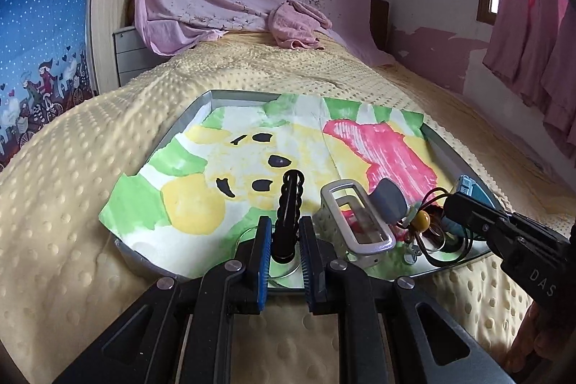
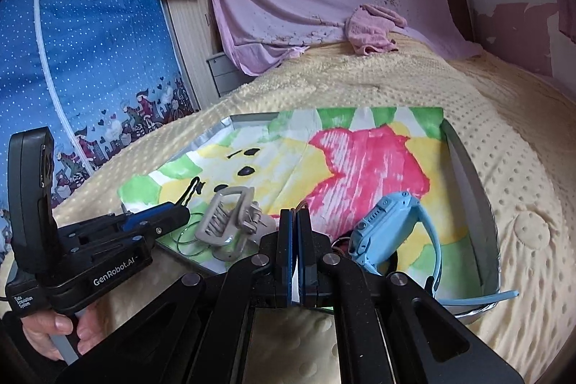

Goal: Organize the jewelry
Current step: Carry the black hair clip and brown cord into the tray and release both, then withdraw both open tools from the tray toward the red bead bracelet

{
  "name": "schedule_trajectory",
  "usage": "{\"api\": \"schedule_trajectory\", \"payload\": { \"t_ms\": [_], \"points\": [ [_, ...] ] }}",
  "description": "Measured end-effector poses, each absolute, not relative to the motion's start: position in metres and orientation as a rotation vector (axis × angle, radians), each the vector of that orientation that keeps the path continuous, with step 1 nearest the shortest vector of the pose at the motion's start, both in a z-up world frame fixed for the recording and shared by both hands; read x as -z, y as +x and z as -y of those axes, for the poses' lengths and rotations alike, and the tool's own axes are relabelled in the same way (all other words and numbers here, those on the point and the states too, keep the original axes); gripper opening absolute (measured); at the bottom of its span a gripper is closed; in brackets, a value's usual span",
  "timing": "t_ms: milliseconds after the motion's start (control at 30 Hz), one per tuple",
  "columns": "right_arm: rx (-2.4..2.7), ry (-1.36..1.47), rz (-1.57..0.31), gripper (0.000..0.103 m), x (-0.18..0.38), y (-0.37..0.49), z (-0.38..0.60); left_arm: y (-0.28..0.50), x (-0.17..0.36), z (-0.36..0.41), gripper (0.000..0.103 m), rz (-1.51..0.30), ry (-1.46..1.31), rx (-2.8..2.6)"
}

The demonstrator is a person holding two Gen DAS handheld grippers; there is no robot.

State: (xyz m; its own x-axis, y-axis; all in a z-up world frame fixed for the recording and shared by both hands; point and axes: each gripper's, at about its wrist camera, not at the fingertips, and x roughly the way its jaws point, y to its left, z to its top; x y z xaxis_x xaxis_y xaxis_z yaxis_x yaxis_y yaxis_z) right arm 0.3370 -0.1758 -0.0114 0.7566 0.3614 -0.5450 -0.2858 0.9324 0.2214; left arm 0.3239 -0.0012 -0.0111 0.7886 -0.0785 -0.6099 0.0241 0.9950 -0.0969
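Note:
A metal tray (image 1: 199, 103) lined with a painted paper sits on the bed. My left gripper (image 1: 284, 256) is shut on a black wavy hair clip (image 1: 289, 204) and holds it upright over the tray's near edge. A grey claw clip (image 1: 354, 222) lies just right of it; it also shows in the right wrist view (image 2: 230, 216). A blue smartwatch (image 2: 387, 229) lies at the tray's near right. My right gripper (image 2: 296, 222) is shut on thin brown hair ties (image 1: 437, 229), next to a yellow bead (image 1: 422, 220).
The yellow dotted blanket (image 1: 90, 175) covers the bed around the tray. A pink towel (image 1: 298, 24) lies at the far end under a pink sheet. A blue curtain (image 2: 90, 60) hangs at left. Thin wire hoops (image 2: 190, 236) lie by the claw clip.

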Motion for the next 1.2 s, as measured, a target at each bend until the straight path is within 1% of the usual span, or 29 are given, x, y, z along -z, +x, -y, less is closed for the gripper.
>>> {"api": "schedule_trajectory", "payload": {
  "t_ms": [367,400,433,467,500,533,567,600,733,767,800,833,867,900,933,967,1033,1067,1133,1200],
  "points": [
    [-0.320,0.121,-0.671,0.003,0.022,0.338,0.182,0.323,0.009,0.009,0.016,-0.672,-0.061,0.054],
    [-0.319,0.118,-0.668,0.004,0.022,0.336,0.182,0.324,0.009,0.008,0.017,-0.670,-0.067,0.055],
    [-0.317,0.115,-0.666,0.005,0.021,0.334,0.183,0.322,0.009,0.009,0.021,-0.665,-0.077,0.063],
    [-0.310,0.110,-0.664,0.007,0.021,0.332,0.184,0.321,0.009,0.008,0.030,-0.661,-0.083,0.066],
    [-0.304,0.111,-0.661,0.013,0.021,0.330,0.185,0.319,0.008,0.008,0.039,-0.654,-0.087,0.067],
    [-0.300,0.112,-0.655,0.025,0.020,0.327,0.187,0.316,0.006,0.008,0.058,-0.643,-0.090,0.064],
    [-0.293,0.114,-0.641,0.032,0.019,0.323,0.189,0.311,0.004,0.009,0.066,-0.620,-0.091,0.055],
    [-0.287,0.115,-0.631,0.041,0.018,0.320,0.191,0.308,0.003,0.008,0.066,-0.605,-0.092,0.054],
    [-0.259,0.117,-0.581,0.041,0.010,0.304,0.199,0.296,-0.002,0.006,0.067,-0.570,-0.109,0.050],
    [-0.251,0.122,-0.563,0.041,0.008,0.299,0.202,0.293,-0.003,0.004,0.070,-0.563,-0.118,0.051],
    [-0.247,0.128,-0.549,0.044,0.005,0.295,0.204,0.290,-0.004,0.002,0.074,-0.554,-0.128,0.053],
    [-0.241,0.136,-0.531,0.050,0.004,0.290,0.208,0.285,-0.005,0.001,0.080,-0.542,-0.137,0.055],
    [-0.234,0.144,-0.512,0.054,0.002,0.283,0.210,0.278,-0.007,-0.001,0.084,-0.518,-0.148,0.057],
    [-0.229,0.148,-0.495,0.059,0.000,0.278,0.213,0.274,-0.009,-0.002,0.086,-0.501,-0.157,0.059],
    [-0.222,0.147,-0.478,0.064,-0.002,0.271,0.214,0.268,-0.010,-0.003,0.091,-0.486,-0.165,0.063],
    [-0.217,0.147,-0.464,0.067,-0.004,0.265,0.217,0.264,-0.012,-0.003,0.095,-0.472,-0.169,0.068],
    [-0.203,0.144,-0.443,0.076,-0.008,0.256,0.218,0.255,-0.014,-0.004,0.097,-0.445,-0.172,0.073],
    [-0.196,0.144,-0.431,0.077,-0.010,0.250,0.220,0.250,-0.015,-0.003,0.099,-0.432,-0.170,0.073],
    [-0.189,0.149,-0.411,0.085,-0.013,0.240,0.222,0.240,-0.017,-0.002,0.103,-0.407,-0.159,0.072],
    [-0.182,0.143,-0.384,0.091,-0.018,0.226,0.225,0.229,-0.019,0.000,0.103,-0.382,-0.144,0.071]
  ]
}}
